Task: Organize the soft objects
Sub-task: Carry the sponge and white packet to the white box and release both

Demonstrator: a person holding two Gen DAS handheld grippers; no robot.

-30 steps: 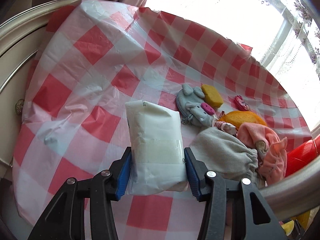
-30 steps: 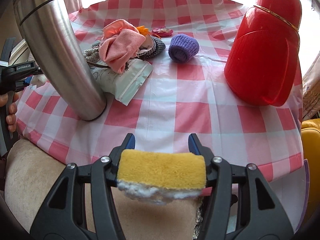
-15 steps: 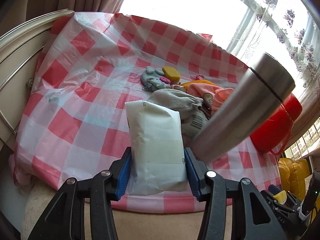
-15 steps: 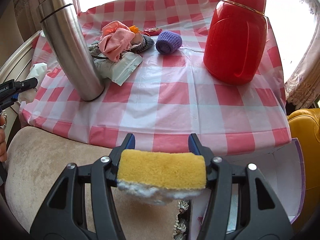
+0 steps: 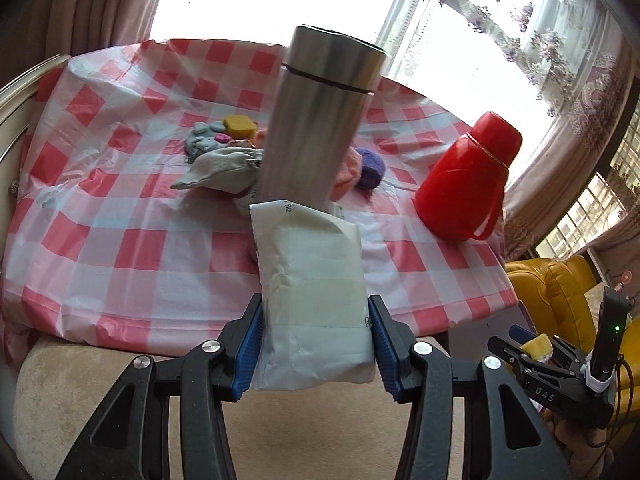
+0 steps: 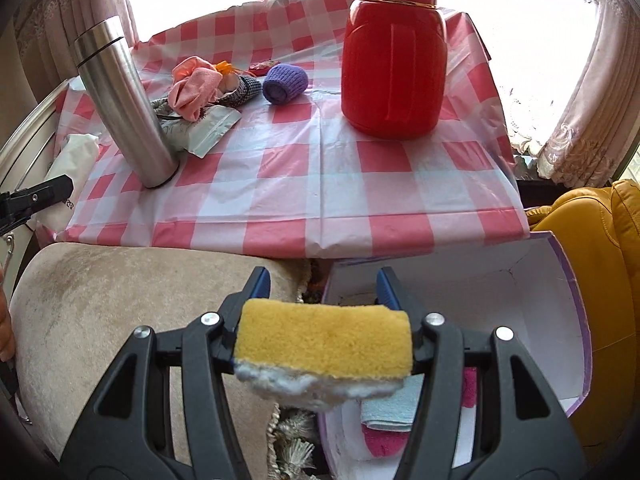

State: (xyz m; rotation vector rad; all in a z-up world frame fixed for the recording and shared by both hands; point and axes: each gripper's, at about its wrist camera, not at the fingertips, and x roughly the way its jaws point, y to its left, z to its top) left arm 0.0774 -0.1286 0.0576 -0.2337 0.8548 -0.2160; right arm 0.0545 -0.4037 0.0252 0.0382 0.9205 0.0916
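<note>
My left gripper (image 5: 316,322) is shut on a white soft pack (image 5: 310,292), held off the near edge of the checked table (image 5: 132,240). My right gripper (image 6: 324,296) is shut on a yellow sponge (image 6: 324,338), held over the edge of a white box with a purple rim (image 6: 520,300) beside the table. The right gripper with the sponge also shows in the left wrist view (image 5: 538,354). Soft things lie on the table: a pink cloth (image 6: 194,86), a purple knit roll (image 6: 285,83), a grey sock (image 5: 224,168), a grey plush toy (image 5: 204,142), another yellow sponge (image 5: 239,126).
A steel flask (image 6: 124,104) and a red thermos jug (image 6: 394,56) stand on the table. A foil pouch (image 6: 204,132) lies by the flask. The box holds blue and pink cloths (image 6: 388,416). A beige cushion (image 6: 120,320) is below, a yellow armchair (image 6: 600,280) at the right.
Both grippers have pulled back from the table with their loads. The right gripper has moved right, over the box, which now shows more of its inside.
</note>
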